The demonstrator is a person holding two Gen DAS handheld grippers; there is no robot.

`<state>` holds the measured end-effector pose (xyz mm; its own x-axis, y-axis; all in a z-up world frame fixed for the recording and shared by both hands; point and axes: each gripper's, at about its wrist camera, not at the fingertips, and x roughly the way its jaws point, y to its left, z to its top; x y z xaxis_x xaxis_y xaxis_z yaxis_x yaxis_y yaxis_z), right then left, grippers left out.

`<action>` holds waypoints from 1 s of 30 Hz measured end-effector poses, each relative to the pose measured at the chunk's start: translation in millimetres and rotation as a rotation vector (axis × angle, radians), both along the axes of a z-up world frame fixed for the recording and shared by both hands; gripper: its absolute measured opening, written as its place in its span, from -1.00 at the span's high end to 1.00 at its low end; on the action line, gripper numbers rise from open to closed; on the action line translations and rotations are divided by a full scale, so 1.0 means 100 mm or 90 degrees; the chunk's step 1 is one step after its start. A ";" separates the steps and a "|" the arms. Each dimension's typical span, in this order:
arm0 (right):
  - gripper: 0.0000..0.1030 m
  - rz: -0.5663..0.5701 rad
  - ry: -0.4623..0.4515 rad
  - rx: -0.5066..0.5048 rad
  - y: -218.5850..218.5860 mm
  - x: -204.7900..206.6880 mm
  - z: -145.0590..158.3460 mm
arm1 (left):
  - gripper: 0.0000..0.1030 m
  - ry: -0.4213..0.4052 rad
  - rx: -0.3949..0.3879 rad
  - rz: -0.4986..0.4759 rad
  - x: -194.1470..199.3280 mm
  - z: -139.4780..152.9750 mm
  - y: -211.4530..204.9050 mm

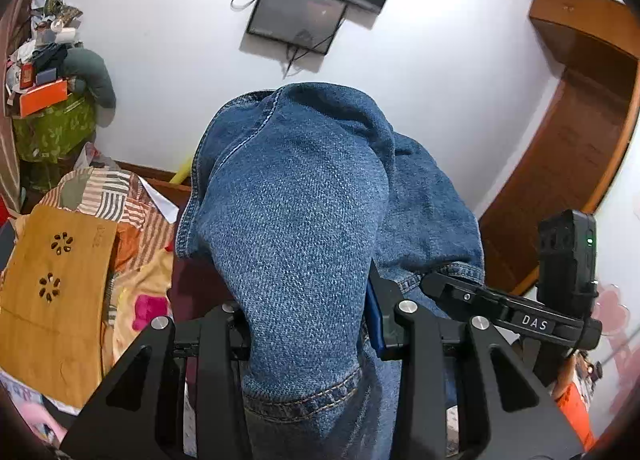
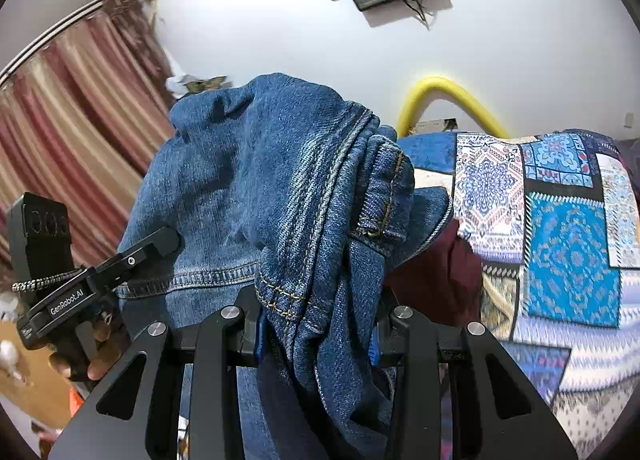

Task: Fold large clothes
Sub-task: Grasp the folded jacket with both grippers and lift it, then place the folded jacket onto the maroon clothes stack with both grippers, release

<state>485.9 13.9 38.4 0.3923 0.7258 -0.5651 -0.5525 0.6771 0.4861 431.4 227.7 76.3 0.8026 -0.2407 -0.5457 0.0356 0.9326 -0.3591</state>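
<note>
A pair of blue denim jeans (image 1: 296, 200) is held up in the air, bunched and draped over both grippers. My left gripper (image 1: 308, 324) is shut on a thick fold near the stitched waistband, and the cloth hides most of its fingers. In the right wrist view the jeans (image 2: 256, 180) hang in folds with seams and a belt loop showing. My right gripper (image 2: 316, 336) is shut on that bundle. Each view shows the other tool beside it: the right one's finger (image 1: 448, 286) pinches the denim edge, and a hand (image 2: 92, 364) holds the left one.
A bamboo lap desk (image 1: 56, 284) and striped bedding lie low on the left. A patchwork blanket (image 2: 560, 240) and a maroon cloth (image 2: 436, 276) lie below on the right. A wall screen (image 1: 296, 16), a wooden door (image 1: 580, 140), a striped curtain (image 2: 72, 100) and a yellow tube (image 2: 440, 88) stand beyond.
</note>
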 end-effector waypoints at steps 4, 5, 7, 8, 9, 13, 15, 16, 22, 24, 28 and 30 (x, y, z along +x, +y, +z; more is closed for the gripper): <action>0.35 -0.011 0.056 -0.015 0.17 0.45 -0.37 | 0.26 0.056 -0.004 0.011 0.54 -0.44 0.24; 0.35 -0.013 0.074 -0.028 0.22 0.54 -0.49 | 0.24 0.080 -0.005 0.016 0.67 -0.60 0.30; 0.31 -0.024 0.113 -0.073 0.34 0.74 -0.81 | 0.21 0.148 -0.017 0.028 0.93 -1.01 0.40; 0.29 -0.025 0.127 -0.094 0.37 0.80 -0.94 | 0.18 0.172 -0.013 0.032 1.01 -1.16 0.42; 0.26 -0.028 0.138 -0.114 0.39 0.84 -1.09 | 0.15 0.188 -0.004 0.036 1.05 -1.29 0.42; 0.16 -0.033 0.121 -0.127 0.33 0.77 -1.13 | -0.08 0.157 0.080 0.041 0.98 -1.48 0.33; 0.16 -0.032 0.111 -0.142 0.32 0.72 -1.06 | -0.11 0.149 0.103 0.043 0.93 -1.42 0.28; 0.16 -0.033 0.105 -0.155 0.28 0.67 -1.01 | -0.11 0.154 0.117 0.044 0.90 -1.40 0.26; 0.16 -0.069 0.064 -0.168 0.07 0.44 -0.74 | -0.11 0.145 0.152 0.078 0.53 -1.07 0.18; 0.16 -0.082 0.062 -0.144 -0.06 0.37 -0.64 | -0.11 0.133 0.142 0.088 0.38 -0.87 0.13; 0.16 -0.089 0.036 -0.099 -0.35 0.08 -0.31 | -0.11 0.072 0.125 0.094 -0.09 -0.41 0.01; 0.16 -0.086 0.019 -0.077 -0.46 -0.08 -0.14 | -0.11 0.043 0.125 0.088 -0.29 -0.24 -0.06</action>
